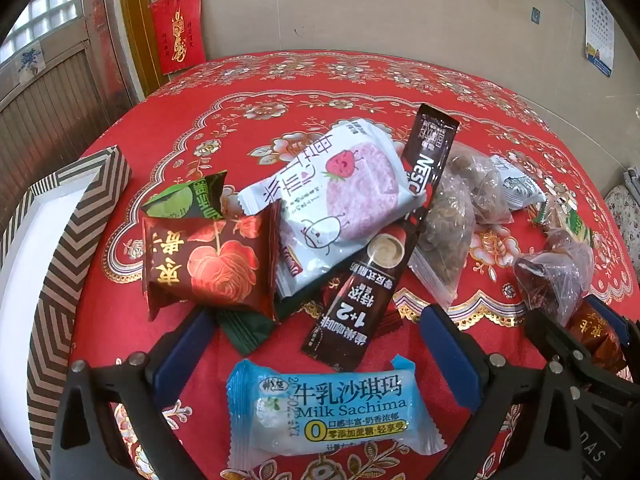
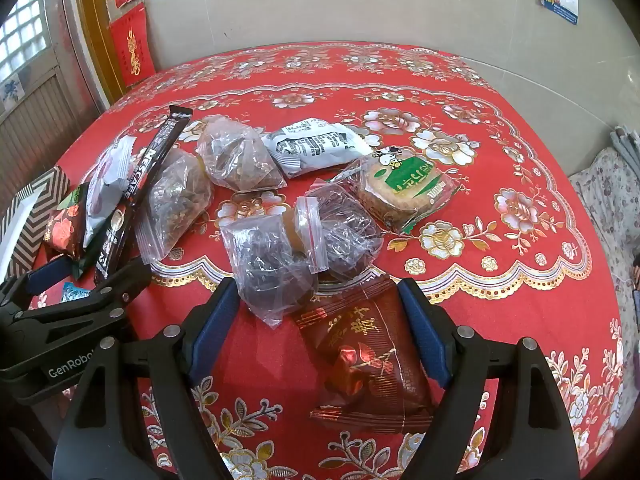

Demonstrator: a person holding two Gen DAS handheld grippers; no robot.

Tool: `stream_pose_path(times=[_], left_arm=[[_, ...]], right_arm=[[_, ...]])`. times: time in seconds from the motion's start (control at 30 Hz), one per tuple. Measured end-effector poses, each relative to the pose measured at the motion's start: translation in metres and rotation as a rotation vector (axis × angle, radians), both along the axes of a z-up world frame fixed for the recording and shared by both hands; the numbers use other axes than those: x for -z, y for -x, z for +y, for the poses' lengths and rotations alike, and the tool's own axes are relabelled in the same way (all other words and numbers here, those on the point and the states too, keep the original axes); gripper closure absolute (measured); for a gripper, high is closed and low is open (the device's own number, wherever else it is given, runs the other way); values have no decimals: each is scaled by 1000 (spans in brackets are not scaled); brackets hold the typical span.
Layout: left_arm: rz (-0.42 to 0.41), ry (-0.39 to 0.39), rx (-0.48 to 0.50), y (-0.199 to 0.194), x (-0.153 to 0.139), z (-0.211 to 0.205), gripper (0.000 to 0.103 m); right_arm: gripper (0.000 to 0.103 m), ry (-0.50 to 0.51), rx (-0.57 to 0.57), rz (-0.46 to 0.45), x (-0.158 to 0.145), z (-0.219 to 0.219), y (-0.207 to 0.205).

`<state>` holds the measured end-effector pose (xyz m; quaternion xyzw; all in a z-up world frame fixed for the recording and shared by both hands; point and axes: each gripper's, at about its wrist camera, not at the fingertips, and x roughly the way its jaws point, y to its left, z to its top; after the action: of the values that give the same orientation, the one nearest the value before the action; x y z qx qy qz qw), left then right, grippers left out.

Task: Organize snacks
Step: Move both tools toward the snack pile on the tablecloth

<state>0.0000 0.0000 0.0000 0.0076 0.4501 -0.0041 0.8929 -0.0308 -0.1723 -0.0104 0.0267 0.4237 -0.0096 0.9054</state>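
Note:
Snack packets lie scattered on a red floral tablecloth (image 1: 360, 80). My left gripper (image 1: 316, 332) is open; a blue Milk Sachima packet (image 1: 332, 408) lies between its fingers, apart from both pads. Ahead lie a dark red rose packet (image 1: 208, 264), a white strawberry packet (image 1: 340, 200) and a brown Nescafe stick (image 1: 384, 248). My right gripper (image 2: 316, 300) is open around a dark red packet (image 2: 368, 360), touching neither finger. Clear zip bags (image 2: 288, 252) lie just ahead, with a green-label biscuit pack (image 2: 404, 188) and a white printed packet (image 2: 316, 148) behind.
A box with a brown-and-white zigzag rim (image 1: 68, 248) stands at the table's left edge. The left gripper (image 2: 72, 308) shows at the left of the right wrist view. A beige wall is behind the table; a floral cushion (image 2: 608, 200) is at the right.

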Motion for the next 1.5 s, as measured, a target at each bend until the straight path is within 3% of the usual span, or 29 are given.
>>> stream_pose_path(times=[0.43, 0.77, 1.17, 1.5], left_arm=[[-16, -8, 10, 9, -4, 2, 0], [-89, 34, 2, 46, -52, 53, 0], [-96, 51, -33, 54, -52, 78, 0], [-84, 80, -56, 49, -51, 93, 0]], right_arm=[[22, 34, 1, 14, 1, -3, 4], [22, -7, -28, -79, -35, -9, 33], [22, -6, -129, -139, -44, 23, 50], [22, -20, -130, -117, -40, 24, 49]])
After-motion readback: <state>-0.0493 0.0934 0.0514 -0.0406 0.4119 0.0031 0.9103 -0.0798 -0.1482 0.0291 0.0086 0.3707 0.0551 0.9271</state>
